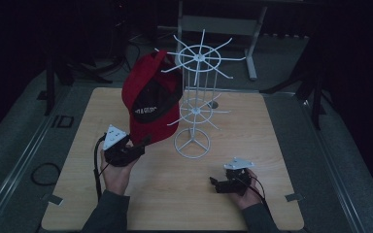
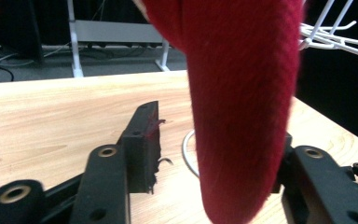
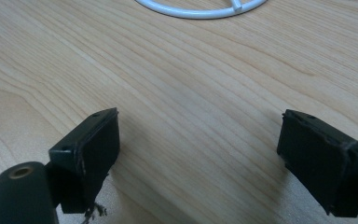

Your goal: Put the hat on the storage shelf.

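Left gripper (image 1: 143, 143) at the red cap's (image 1: 150, 92) lower edge, jaws spread, brim (image 2: 242, 116) between them, against the right jaw, clear of the left. Cap hangs on white wire rack (image 1: 196, 97) mid-table (image 1: 252, 204). Right gripper (image 1: 212, 183) low over bare wood, jaws wide apart, nothing between.

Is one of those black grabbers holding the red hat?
Not yet. The red cap's brim hangs between the left gripper's open fingers; the cap hangs on the white rack. The right gripper is empty.
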Demonstrator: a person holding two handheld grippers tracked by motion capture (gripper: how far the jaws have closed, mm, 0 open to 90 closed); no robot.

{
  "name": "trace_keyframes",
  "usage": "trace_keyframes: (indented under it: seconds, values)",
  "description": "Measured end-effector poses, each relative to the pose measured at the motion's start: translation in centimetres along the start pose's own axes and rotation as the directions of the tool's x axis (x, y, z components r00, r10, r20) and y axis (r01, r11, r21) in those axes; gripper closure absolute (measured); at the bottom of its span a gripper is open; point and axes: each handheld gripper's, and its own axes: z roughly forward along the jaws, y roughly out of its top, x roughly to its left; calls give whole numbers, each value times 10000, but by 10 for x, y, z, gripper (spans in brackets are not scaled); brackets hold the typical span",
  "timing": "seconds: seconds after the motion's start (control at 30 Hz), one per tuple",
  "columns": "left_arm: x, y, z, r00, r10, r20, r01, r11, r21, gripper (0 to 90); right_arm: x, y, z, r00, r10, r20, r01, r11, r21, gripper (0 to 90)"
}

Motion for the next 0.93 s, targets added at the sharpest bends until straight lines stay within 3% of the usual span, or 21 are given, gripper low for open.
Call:
trace_keyframes:
  seconds: [0.3,0.67,0.93]
  values:
    - [13,-3,-6,9993,-351,123,349,9993,137,448,0,0,0,10000,26,-15,-26,10000,15,128]
    - [26,-2,-13,9992,-389,-75,390,9991,186,415,1,-1,-1,10000,43,-17,-43,10000,21,128]
    - [31,-1,-16,9983,-550,208,550,9985,37,404,1,-1,-1,10000,40,-22,-40,10000,21,128]
